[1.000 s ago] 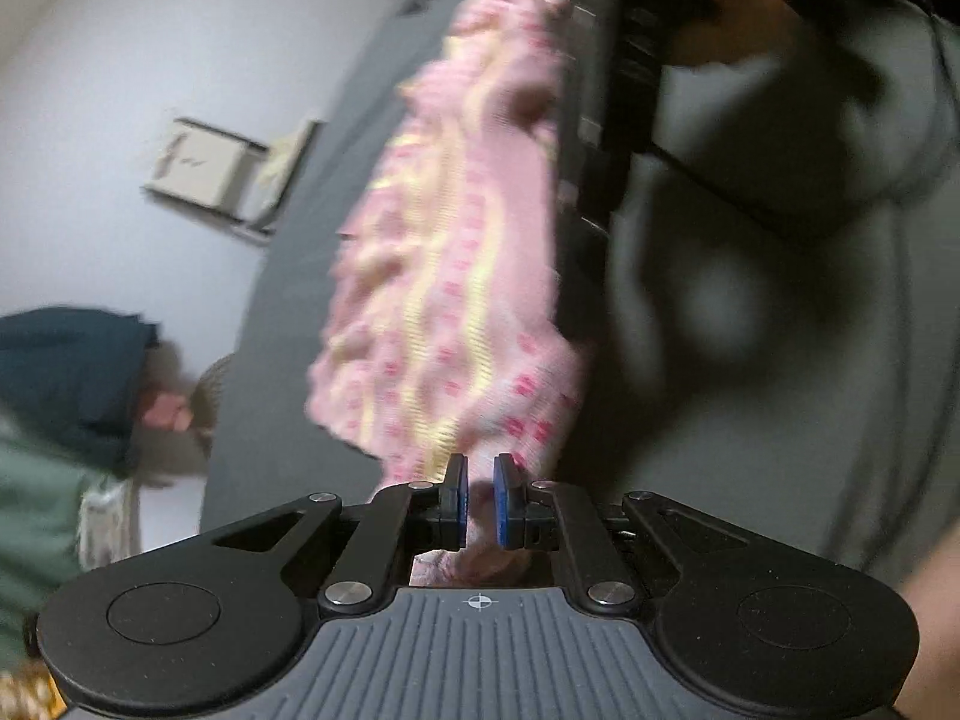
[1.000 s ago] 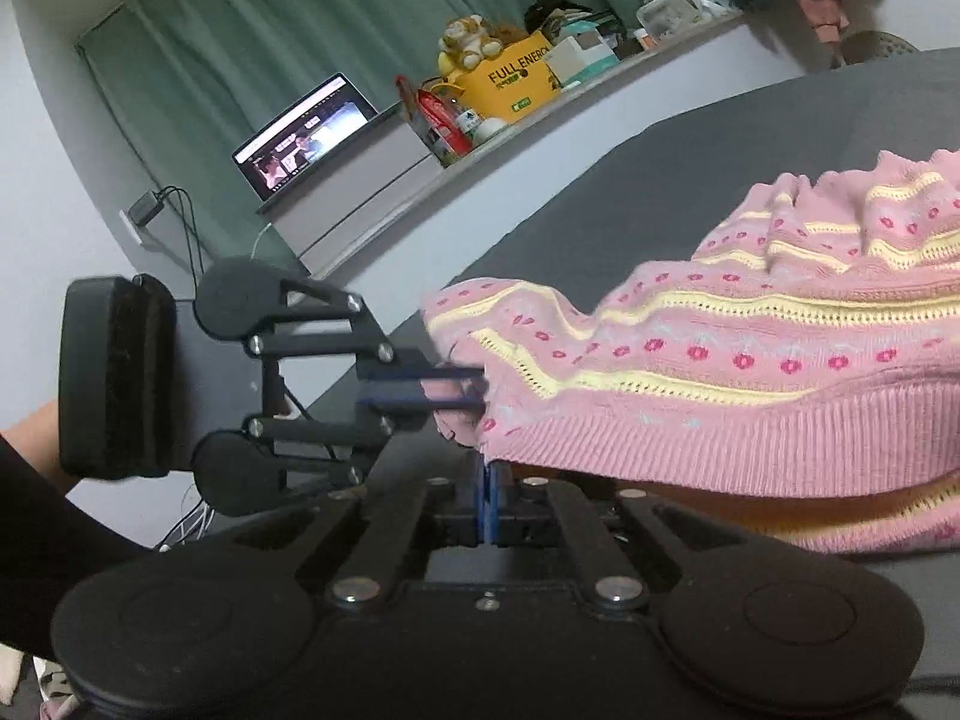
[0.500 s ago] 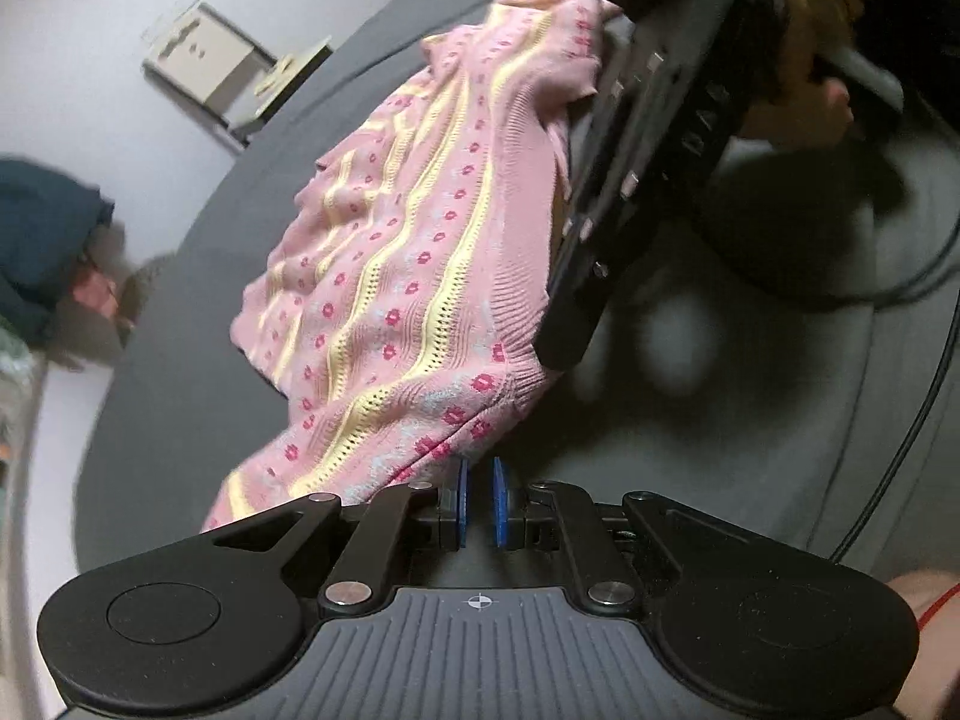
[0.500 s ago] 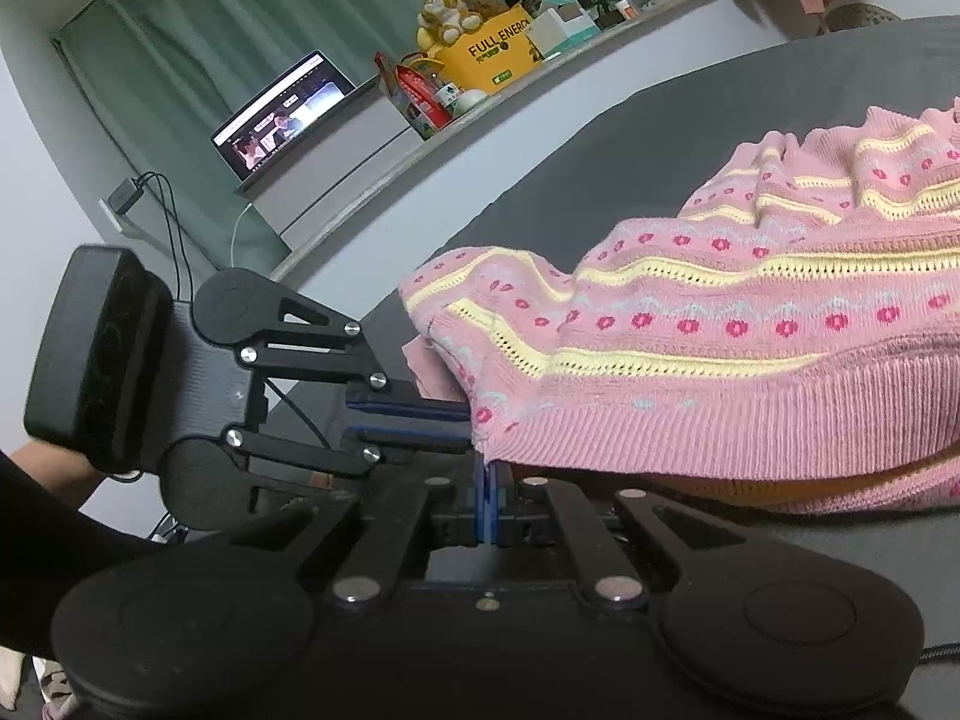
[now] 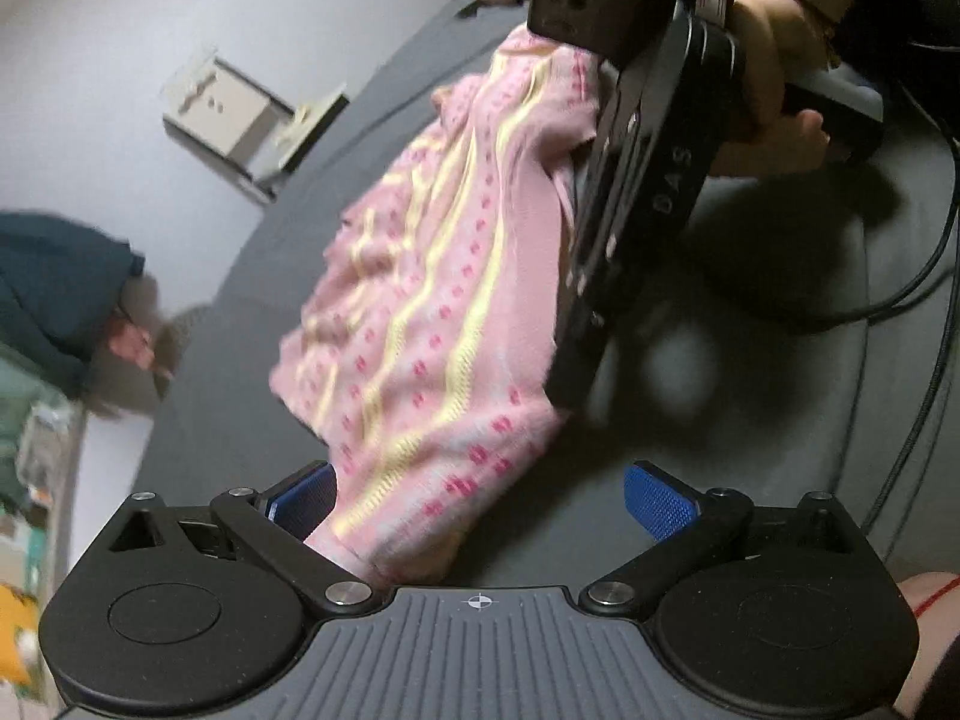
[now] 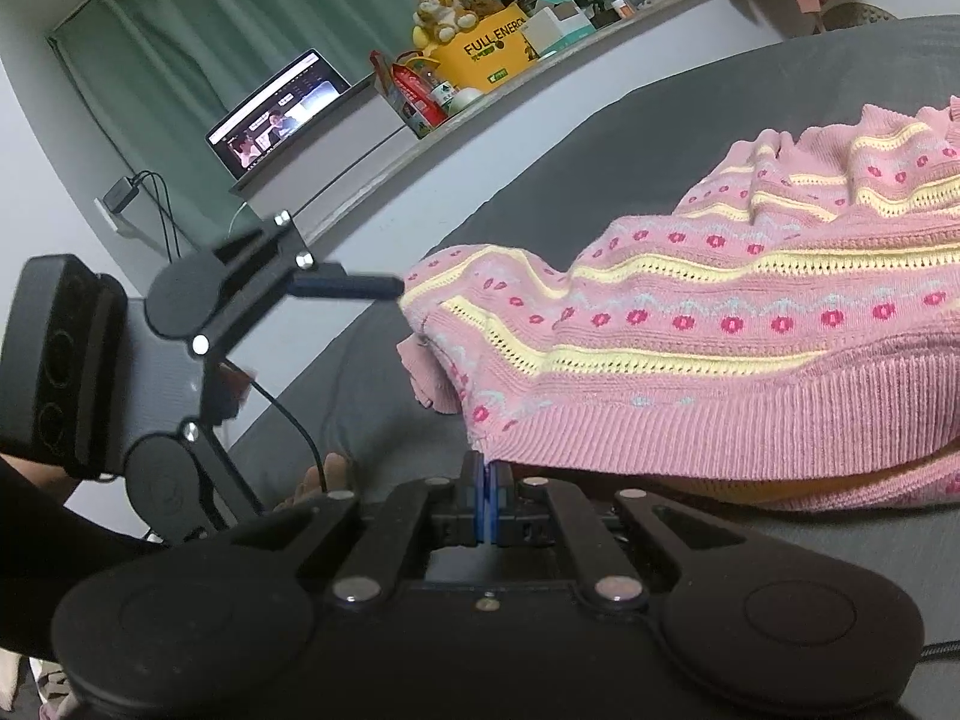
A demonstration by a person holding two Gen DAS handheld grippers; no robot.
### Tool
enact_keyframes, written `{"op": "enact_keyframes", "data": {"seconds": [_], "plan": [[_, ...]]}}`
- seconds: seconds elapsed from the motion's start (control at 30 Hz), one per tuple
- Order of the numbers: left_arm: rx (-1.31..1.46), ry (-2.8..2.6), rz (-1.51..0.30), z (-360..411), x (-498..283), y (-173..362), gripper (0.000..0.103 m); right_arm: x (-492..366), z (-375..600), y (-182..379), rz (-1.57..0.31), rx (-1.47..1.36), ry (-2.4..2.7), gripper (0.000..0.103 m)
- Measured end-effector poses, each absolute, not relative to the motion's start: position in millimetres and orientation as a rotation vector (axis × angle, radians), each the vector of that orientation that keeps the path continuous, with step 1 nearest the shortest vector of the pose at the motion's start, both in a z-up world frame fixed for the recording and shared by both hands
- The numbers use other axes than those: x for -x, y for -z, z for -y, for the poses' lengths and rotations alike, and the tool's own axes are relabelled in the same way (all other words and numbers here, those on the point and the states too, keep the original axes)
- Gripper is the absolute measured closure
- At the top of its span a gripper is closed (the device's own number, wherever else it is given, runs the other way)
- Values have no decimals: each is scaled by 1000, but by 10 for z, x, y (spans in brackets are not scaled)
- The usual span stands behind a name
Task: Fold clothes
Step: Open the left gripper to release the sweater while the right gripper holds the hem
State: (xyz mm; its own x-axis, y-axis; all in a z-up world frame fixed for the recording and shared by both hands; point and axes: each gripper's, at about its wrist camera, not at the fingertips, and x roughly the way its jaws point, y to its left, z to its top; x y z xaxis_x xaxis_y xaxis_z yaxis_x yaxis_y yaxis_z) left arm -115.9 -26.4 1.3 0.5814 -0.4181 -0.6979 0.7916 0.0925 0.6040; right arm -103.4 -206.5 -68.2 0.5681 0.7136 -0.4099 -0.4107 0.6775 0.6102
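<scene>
The pink sweater (image 5: 444, 312) lies bunched on the grey bed (image 6: 600, 168), doubled over so that its ribbed hem sits on top of a lower layer along the near edge; one fold looks made, but the cloth is still rumpled and far from a neat stack, so smoothing and at least one more fold seem to be left. The left gripper (image 5: 480, 501) is opening, its blue pads (image 5: 657, 507) swung wide apart; a corner of the sweater lies loose between them and neither pad presses on it, so that end reads as just let go. The right gripper (image 6: 487, 501) has its jaws pressed together, apparently pinching the hem's corner, which runs down to the pads, though the contact itself is too tight to see clearly. A likely next move is for the left to take a fresh hold while the right keeps its corner. The bed is a plain dark-grey sheet, soft and lightly creased, with black cables (image 5: 912, 300) trailing over it on the right. Beyond its far edge, a pale wall carries a ledge with a laptop (image 6: 279, 114), a yellow box (image 6: 489, 57), a plush toy (image 6: 441, 15) and small clutter, backed by green curtains (image 6: 252, 18).
</scene>
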Motion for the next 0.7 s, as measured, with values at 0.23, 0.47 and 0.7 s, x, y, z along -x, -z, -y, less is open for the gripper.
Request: {"op": "enact_keyframes", "data": {"seconds": [0.23, 0.47, 0.7], "plan": [[-1511, 991, -440, 426, 1057, 163, 0, 1074, 2062, 645, -660, -435, -717, 101], [-1678, 1000, -248, 510, 1139, 136, 0, 1091, 2054, 634, -659, -424, -720, 101], [-1658, 953, -227, 631, 1103, 116, 8, 1097, 2060, 613, -654, -430, -722, 100]]}}
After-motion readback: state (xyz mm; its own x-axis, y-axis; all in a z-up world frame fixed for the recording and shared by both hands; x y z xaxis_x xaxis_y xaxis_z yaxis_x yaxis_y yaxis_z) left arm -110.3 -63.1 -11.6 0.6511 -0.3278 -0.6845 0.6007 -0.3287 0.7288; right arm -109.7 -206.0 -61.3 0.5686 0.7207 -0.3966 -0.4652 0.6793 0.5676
